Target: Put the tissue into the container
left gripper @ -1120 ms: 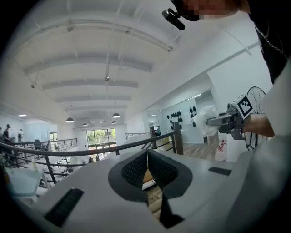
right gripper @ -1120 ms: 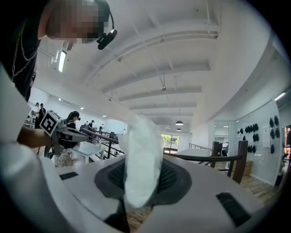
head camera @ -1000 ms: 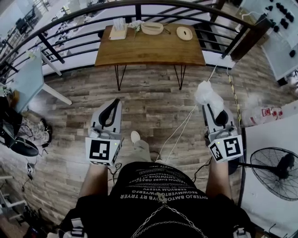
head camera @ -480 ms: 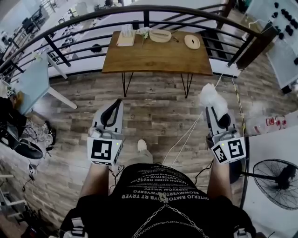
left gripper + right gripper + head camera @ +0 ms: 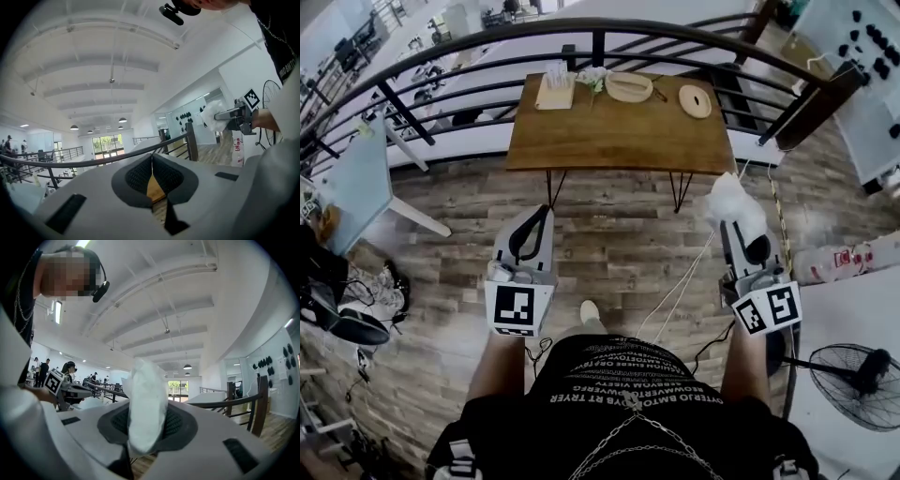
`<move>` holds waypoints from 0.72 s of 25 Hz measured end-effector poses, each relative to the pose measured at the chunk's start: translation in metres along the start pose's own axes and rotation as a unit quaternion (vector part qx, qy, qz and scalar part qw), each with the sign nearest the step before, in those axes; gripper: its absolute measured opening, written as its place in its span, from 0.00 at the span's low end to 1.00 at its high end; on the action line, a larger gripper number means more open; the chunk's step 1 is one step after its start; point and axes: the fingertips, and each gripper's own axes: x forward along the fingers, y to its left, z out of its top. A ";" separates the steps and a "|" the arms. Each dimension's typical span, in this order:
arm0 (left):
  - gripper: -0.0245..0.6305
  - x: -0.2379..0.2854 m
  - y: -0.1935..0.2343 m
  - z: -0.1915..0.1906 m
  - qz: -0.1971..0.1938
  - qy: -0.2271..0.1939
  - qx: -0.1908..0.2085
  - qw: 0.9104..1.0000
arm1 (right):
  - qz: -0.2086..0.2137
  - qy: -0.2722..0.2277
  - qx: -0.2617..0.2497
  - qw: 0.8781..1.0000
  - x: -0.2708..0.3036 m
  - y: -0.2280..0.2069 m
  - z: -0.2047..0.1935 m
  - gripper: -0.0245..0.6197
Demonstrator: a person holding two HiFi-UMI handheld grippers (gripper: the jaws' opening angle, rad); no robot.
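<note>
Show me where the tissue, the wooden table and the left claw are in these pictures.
tissue (image 5: 734,202): head view, middle of the white wad.
wooden table (image 5: 619,136): head view, bare middle of its top.
left claw (image 5: 152,161): left gripper view, where its closed tips meet.

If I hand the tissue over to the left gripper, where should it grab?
Open the shut left gripper, then pinch the tissue wad bulging past the right gripper, coming from the left side: that part is free and soft; its lower end is clamped.
</note>
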 end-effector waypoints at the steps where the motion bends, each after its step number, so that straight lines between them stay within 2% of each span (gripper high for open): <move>1: 0.08 0.006 0.008 -0.001 -0.002 0.000 0.000 1.000 | -0.001 0.002 0.000 1.000 0.009 0.001 0.000 0.21; 9: 0.08 0.042 0.058 -0.004 -0.016 -0.008 0.003 1.000 | -0.024 0.013 -0.014 1.000 0.056 0.006 -0.002 0.21; 18: 0.08 0.056 0.058 -0.008 -0.037 -0.007 -0.001 0.999 | -0.059 0.021 0.001 0.998 0.046 -0.010 -0.007 0.21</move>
